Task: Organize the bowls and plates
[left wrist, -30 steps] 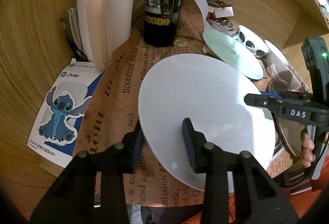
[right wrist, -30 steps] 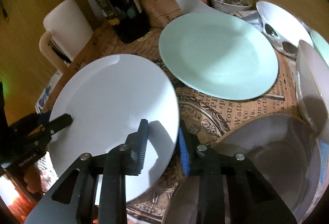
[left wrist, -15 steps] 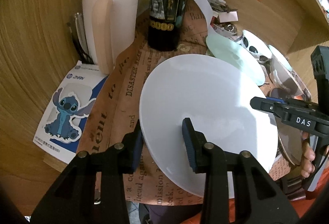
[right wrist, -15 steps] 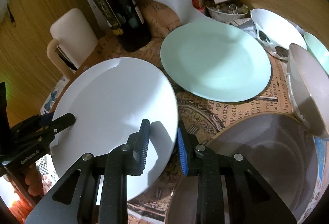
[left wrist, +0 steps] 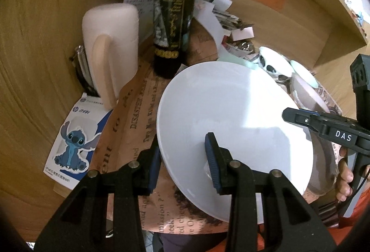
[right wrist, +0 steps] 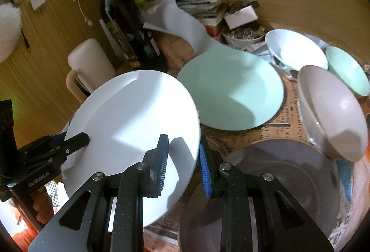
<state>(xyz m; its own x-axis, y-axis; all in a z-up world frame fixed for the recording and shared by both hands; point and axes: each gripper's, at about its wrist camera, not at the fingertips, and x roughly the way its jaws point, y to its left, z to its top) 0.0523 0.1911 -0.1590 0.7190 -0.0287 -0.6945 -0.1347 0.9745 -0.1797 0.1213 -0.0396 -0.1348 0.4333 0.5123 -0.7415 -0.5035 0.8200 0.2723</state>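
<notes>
A white plate (left wrist: 231, 127) hangs tilted above the newspaper-print mat (left wrist: 129, 136), held from two sides. My left gripper (left wrist: 183, 147) is shut on its near-left rim, one pad above and one below. My right gripper (right wrist: 182, 145) is shut on the opposite rim, and in the left wrist view it (left wrist: 298, 116) clamps the plate's right edge. On the mat behind it lie a mint plate (right wrist: 231, 92) and a large grey plate (right wrist: 266, 194). A grey bowl (right wrist: 330, 113), a white bowl (right wrist: 293, 50) and a mint bowl (right wrist: 346, 69) stand to the right.
A dark wine bottle (left wrist: 173, 20) and a white jug (left wrist: 111, 43) stand at the back left, close to the lifted plate. A cartoon card (left wrist: 74, 143) lies left of the mat. Papers and a small dish of oddments (right wrist: 242, 34) crowd the back by the wooden wall.
Both grippers have risen with the white plate still clamped between them. It now sits higher above the mat, and more of the back wall shows.
</notes>
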